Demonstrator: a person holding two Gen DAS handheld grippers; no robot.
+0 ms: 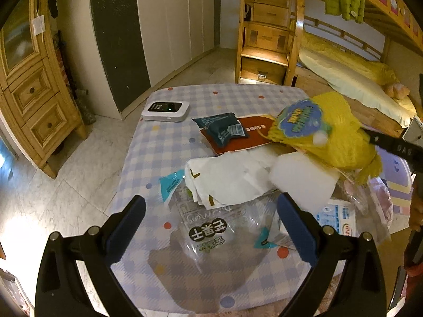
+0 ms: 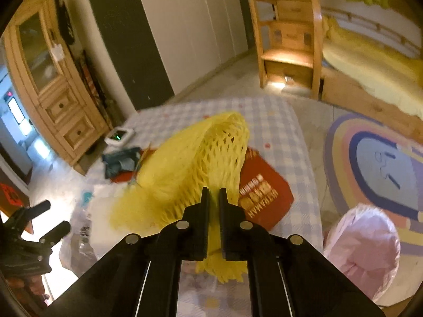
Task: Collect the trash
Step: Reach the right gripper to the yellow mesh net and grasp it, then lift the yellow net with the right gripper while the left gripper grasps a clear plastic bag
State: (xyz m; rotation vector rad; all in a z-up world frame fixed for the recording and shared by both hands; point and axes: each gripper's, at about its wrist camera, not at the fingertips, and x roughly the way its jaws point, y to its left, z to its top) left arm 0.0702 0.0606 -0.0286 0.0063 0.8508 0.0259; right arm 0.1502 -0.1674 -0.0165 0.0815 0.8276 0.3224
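Right gripper (image 2: 214,198) fingers pinched one yellow foam net (image 2: 190,163), lifted above table (image 2: 290,137). Left gripper (image 1: 211,222) fingers spread wide, empty, over one clear plastic wrapper (image 1: 208,232). On checked cloth: one white crumpled paper (image 1: 227,177), one white foam block (image 1: 304,182), one red card (image 1: 251,137), one dark blue packet (image 1: 224,130), one white device (image 1: 166,111). One pink-lined bin (image 2: 364,251) stood on floor beside table.

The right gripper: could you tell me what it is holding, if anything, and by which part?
The right gripper is shut on the yellow foam net, pinching its near lower edge.
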